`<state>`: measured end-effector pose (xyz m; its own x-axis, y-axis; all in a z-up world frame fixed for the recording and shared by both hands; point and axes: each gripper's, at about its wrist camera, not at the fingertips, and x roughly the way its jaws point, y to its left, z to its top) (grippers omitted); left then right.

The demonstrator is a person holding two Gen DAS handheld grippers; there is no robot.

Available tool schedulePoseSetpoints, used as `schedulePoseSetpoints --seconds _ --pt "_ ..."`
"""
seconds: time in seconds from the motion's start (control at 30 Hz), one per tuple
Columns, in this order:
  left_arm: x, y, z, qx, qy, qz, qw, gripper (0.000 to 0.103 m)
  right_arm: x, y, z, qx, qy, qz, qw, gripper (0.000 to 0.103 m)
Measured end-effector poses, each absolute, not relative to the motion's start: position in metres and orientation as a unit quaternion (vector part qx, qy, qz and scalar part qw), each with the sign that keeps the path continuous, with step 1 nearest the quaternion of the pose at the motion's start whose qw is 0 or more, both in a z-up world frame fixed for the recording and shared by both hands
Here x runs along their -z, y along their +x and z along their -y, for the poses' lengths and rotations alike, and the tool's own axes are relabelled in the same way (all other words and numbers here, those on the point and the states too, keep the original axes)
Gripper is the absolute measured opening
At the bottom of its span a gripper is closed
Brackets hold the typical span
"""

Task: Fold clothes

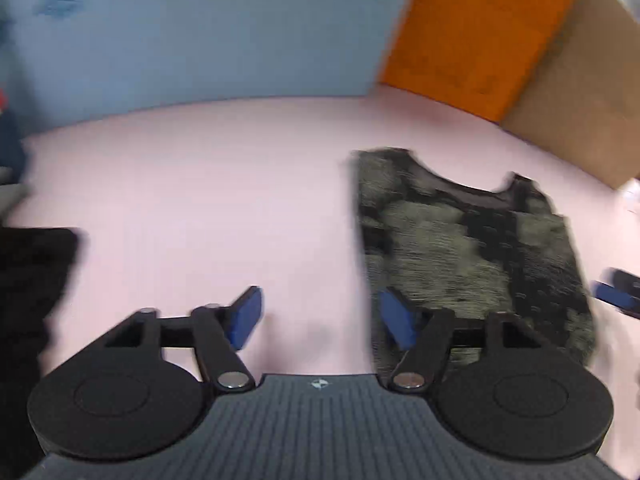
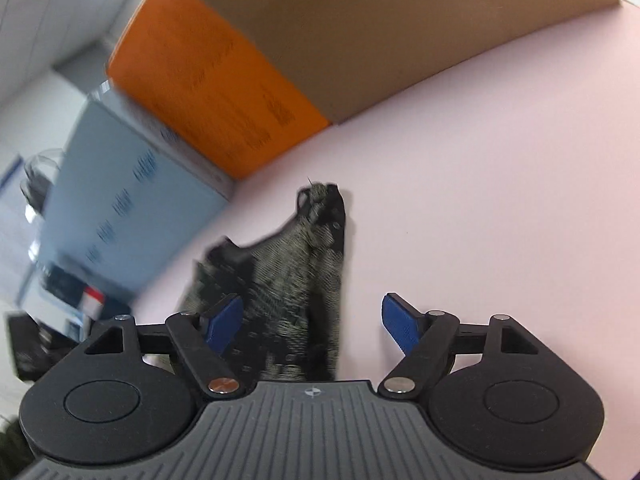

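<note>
A: From the left wrist view, where does the garment (image 1: 472,256) sit?

B: Flat on the pale pink table (image 1: 200,200), to the right of the left gripper (image 1: 320,318). It is a dark, grey-green mottled sleeveless top, its scooped neckline on the side away from the camera. Beyond the garment stand an orange box (image 1: 476,36) and a brown cardboard box (image 1: 580,92), with a light blue box (image 1: 192,40) to the left of those.

A: And the tongs?

B: Jaws spread wide, nothing between them but bare table. The right-hand blue pad (image 1: 394,320) shows over the garment's near left edge; whether it touches the cloth I cannot tell. The tip of the right gripper (image 1: 616,294) shows just beside the garment's right edge.

A: The right wrist view?

B: The garment (image 2: 288,280) lies ahead of the right gripper (image 2: 312,322), reaching away toward the orange box (image 2: 208,84). These jaws are also spread wide and grip nothing; the cloth lies under the left pad and part of the gap, the other pad over bare table (image 2: 500,180).
</note>
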<state>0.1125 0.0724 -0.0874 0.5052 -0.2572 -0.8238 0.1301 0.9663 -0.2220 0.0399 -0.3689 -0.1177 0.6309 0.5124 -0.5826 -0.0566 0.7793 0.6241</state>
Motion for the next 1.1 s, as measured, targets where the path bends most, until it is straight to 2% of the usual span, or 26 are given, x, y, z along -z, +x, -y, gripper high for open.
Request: schedulePoseSetpoints --seconds 0.07,0.13,0.2,0.27,0.3,0.33,0.37,0.4,0.63,0.9,1.0,1.1 --pt "0.088 0.118 -0.056 0.130 -0.058 -0.471 0.871 0.081 0.125 0.045 0.358 -0.181 0.273 -0.392 0.860 0.076" --pt "0.090 0.128 -0.036 0.130 -0.030 -0.467 0.874 0.081 0.129 0.052 0.346 -0.187 0.269 -0.375 0.867 0.083" --pt "0.097 0.140 -0.016 0.122 -0.002 -0.470 0.874 0.081 0.132 0.060 0.334 -0.186 0.263 -0.363 0.874 0.083" --pt "0.105 0.146 0.000 0.106 0.023 -0.468 0.877 0.078 0.135 0.070 0.322 -0.175 0.245 -0.353 0.886 0.077" --pt "0.105 0.145 0.007 0.099 0.038 -0.455 0.884 0.060 0.136 0.074 0.316 -0.160 0.227 -0.355 0.892 0.046" --pt "0.102 0.143 0.013 0.102 0.040 -0.445 0.889 0.044 0.138 0.079 0.311 -0.143 0.209 -0.368 0.895 0.005" --pt "0.098 0.140 0.018 0.099 0.045 -0.436 0.893 0.012 0.138 0.083 0.309 -0.138 0.207 -0.374 0.893 0.004" --pt "0.093 0.137 0.023 0.086 0.052 -0.429 0.898 0.003 0.135 0.082 0.307 -0.143 0.207 -0.372 0.893 0.004" --pt "0.040 0.090 0.010 0.056 0.026 -0.369 0.928 0.003 0.076 0.057 0.286 -0.244 0.221 -0.327 0.886 0.004" --pt "-0.039 -0.025 -0.091 -0.070 -0.025 -0.281 0.957 0.003 -0.004 0.029 0.211 -0.421 0.213 -0.291 0.832 0.004" --pt "-0.049 -0.066 -0.132 -0.141 -0.033 -0.266 0.953 0.003 -0.015 0.029 0.159 -0.488 0.203 -0.299 0.794 0.004" --pt "-0.038 -0.096 -0.182 -0.227 -0.045 -0.287 0.930 0.006 0.001 0.035 0.091 -0.529 0.184 -0.335 0.758 0.004"
